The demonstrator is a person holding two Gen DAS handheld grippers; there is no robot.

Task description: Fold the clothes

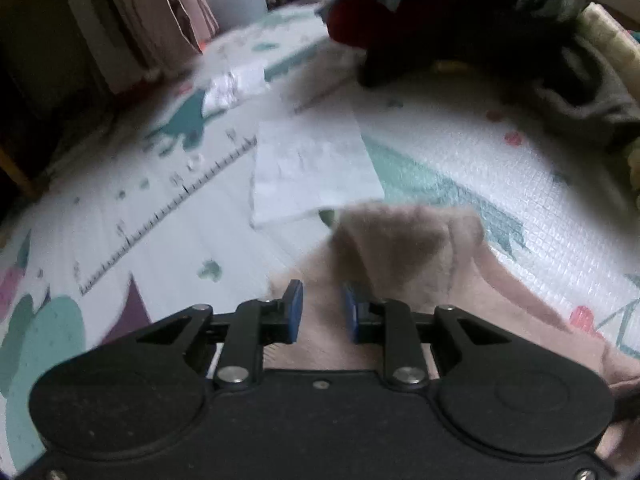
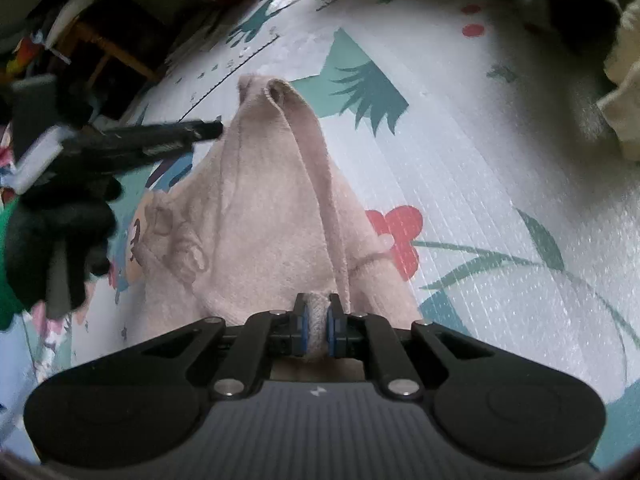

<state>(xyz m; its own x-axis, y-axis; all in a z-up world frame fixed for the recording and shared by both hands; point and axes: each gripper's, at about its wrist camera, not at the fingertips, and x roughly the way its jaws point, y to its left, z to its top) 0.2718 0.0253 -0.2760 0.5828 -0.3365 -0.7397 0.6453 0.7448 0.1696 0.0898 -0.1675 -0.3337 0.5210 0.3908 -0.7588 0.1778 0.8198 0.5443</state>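
The right gripper (image 2: 318, 326) is clamping its fingers on a bunched edge of the pink garment (image 2: 260, 200), which is stretching away toward twelve o'clock across the printed play mat (image 2: 500, 184). The left gripper (image 1: 320, 312) is hovering with its fingers parted, pink cloth lying between and under them; whether the pads are pressing it is hard to tell through the blur. At eleven o'clock of that gripper a folded white cloth (image 1: 312, 160) is lying flat, and a dark clothes pile (image 1: 460, 32) is crowding one o'clock. A black-gloved hand (image 2: 60, 232) is showing at nine o'clock in the right view.
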